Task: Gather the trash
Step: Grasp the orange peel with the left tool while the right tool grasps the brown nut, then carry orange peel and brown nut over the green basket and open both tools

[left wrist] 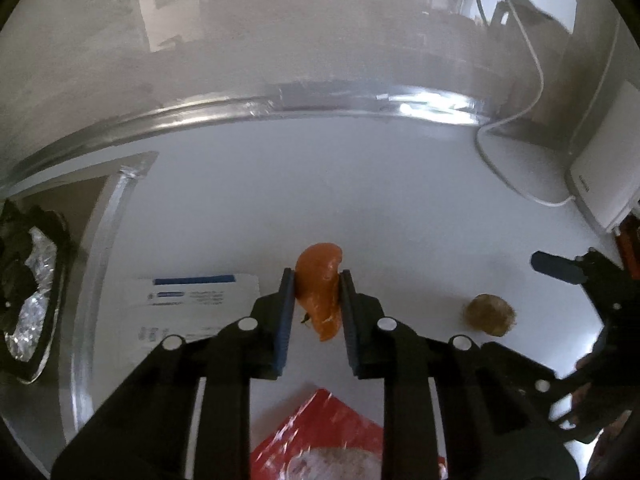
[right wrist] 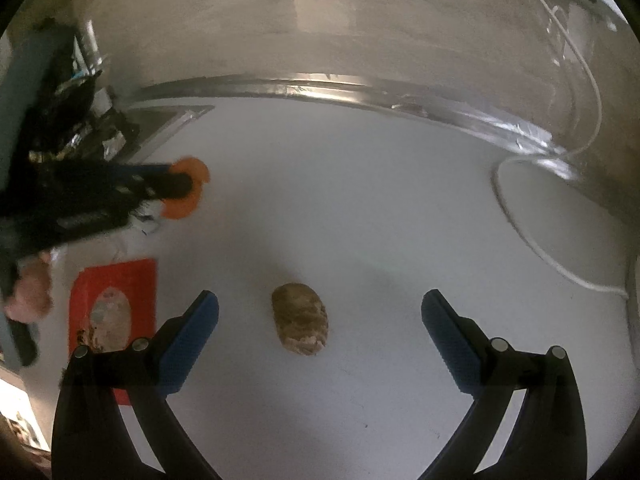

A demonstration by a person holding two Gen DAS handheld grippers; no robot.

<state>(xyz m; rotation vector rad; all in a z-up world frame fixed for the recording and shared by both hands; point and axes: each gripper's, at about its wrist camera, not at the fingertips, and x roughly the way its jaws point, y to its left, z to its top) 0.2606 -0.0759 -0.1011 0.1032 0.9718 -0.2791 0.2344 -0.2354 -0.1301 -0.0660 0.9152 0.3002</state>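
Note:
My left gripper (left wrist: 316, 280) is shut on an orange peel (left wrist: 320, 292), held above the white table (left wrist: 360, 184). The right wrist view shows the same peel (right wrist: 188, 196) in the left gripper (right wrist: 176, 184) at the left. A brown crumpled lump (right wrist: 300, 320) lies on the table between the open fingers of my right gripper (right wrist: 320, 308), which is empty. The lump also shows in the left wrist view (left wrist: 488, 314), with the right gripper (left wrist: 560, 268) beside it.
A red wrapper (left wrist: 320, 436) lies under my left gripper, also seen in the right wrist view (right wrist: 114, 300). A printed paper (left wrist: 192, 296) lies left. A black bag with foil (left wrist: 28, 300) sits off the table's left edge. A white cable (left wrist: 516, 176) and white box (left wrist: 604, 184) are right.

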